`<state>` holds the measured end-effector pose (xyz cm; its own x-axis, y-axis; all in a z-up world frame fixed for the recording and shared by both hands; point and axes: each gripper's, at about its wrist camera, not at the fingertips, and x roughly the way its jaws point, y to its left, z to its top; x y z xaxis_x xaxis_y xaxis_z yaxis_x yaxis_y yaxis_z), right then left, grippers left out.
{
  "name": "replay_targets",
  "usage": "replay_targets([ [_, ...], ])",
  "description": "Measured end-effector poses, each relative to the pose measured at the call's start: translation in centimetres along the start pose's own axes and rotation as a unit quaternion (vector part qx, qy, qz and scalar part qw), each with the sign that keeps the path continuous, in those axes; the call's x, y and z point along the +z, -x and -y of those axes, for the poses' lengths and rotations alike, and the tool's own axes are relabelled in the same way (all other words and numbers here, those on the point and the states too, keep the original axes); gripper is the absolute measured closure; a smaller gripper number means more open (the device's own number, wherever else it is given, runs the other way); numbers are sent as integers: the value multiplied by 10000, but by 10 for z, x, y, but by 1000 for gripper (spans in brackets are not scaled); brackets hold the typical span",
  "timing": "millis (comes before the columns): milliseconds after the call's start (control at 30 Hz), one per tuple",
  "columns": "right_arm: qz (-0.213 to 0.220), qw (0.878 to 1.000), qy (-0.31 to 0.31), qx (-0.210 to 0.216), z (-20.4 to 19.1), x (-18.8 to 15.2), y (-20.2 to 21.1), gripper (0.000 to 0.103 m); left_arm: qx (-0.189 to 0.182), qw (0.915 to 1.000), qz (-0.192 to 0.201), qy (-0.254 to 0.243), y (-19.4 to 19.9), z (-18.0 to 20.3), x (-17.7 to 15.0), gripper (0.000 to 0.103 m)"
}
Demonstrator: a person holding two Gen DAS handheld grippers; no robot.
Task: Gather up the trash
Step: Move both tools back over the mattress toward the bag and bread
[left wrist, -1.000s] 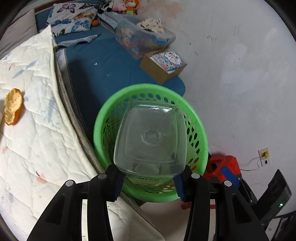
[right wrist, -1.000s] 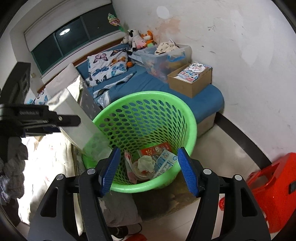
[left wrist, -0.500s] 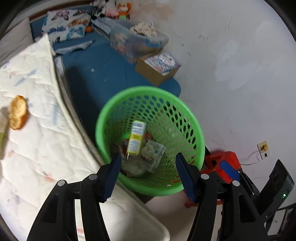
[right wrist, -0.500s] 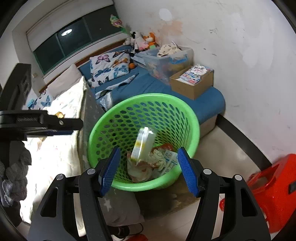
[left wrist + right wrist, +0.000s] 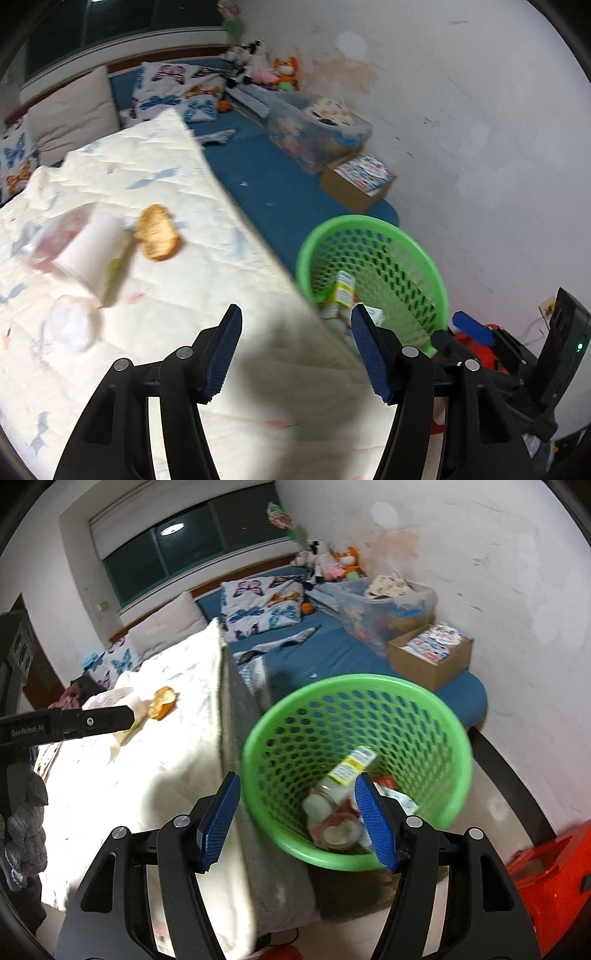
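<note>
Trash on your left first: a white cup (image 5: pixel 94 254) lies on its side on the quilt (image 5: pixel 192 280), blurred, with a reddish clear wrapper (image 5: pixel 55 236) just behind it and a pale crumpled wad (image 5: pixel 72 326) near its lower end. An orange peel (image 5: pixel 157 232) sits just right of the cup, apart from it.

Your left tongs (image 5: pixel 295 350) have just been opening; the jaws stand apart with nothing between them, over the quilt's edge. In the right wrist view their black finger (image 5: pixel 92 722) reaches in from the left, near the peel.

Right of the quilt edge stands the green basket (image 5: pixel 417 258) on the floor, against the bed's side. Inside it a clear bottle (image 5: pixel 332 790) with a yellow-and-white label leans on its side, on top of other wrappers and a round lid-like piece at the bottom.

Your right tongs (image 5: pixel 297 821) are wide too and hold nothing; the left pad sits over the quilt edge, the right pad over the basket's inside.

Further right: a cardboard box (image 5: pixel 432 657) and a clear storage bin (image 5: pixel 384 605) on the blue mattress (image 5: pixel 325 653), a red stool (image 5: pixel 554 878) on the floor.
</note>
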<state>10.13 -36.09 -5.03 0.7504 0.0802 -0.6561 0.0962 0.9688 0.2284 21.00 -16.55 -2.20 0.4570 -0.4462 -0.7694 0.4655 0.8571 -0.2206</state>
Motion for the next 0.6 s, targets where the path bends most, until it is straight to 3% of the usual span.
replay_targets([
  [300, -124, 9981, 440, 402, -53, 12, -25, 38, 452, 9967, 267, 613, 33, -75, -5, 38],
  [600, -277, 9943, 788, 665, -95, 21, -48, 38, 1199, 9858, 697, 944, 58, -150, 2, 34],
])
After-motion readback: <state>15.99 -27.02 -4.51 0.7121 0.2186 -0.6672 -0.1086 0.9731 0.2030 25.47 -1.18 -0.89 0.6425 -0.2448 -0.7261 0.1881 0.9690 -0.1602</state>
